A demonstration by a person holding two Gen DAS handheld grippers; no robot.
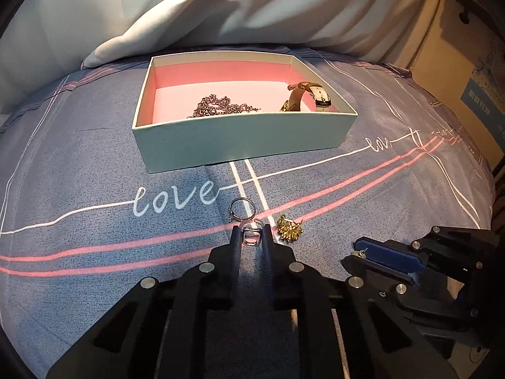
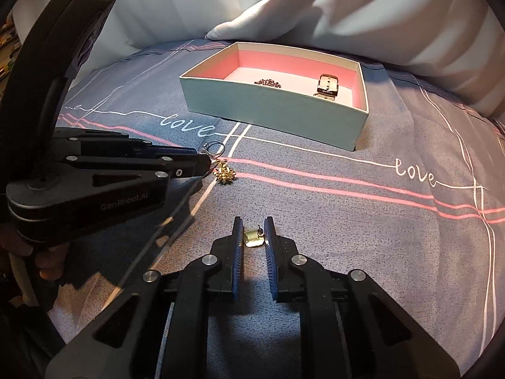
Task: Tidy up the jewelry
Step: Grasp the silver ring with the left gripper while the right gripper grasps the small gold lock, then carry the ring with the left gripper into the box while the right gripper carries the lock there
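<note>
Left tool [image 1: 251, 233] is pinching a small clear ring [image 1: 251, 237] on the bed [image 1: 94, 164]; right tool [image 2: 253, 225] is clenching a gold earring [image 2: 253, 239]. Pickup step, it seems. Next: lifting both into the box [image 1: 240, 140], which is already holding chain and watch.

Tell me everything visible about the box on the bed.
The box is an open, lidless rectangular tray, seemingly cardboard, with pale mint-green outer walls and a pink lining. It sits flat on the blue-grey bedsheet, beyond both grippers, in front of white bedding. Inside, a dark tangled chain lies left of a watch with a tan strap in the left wrist view. Neither gripper touches it.
</note>
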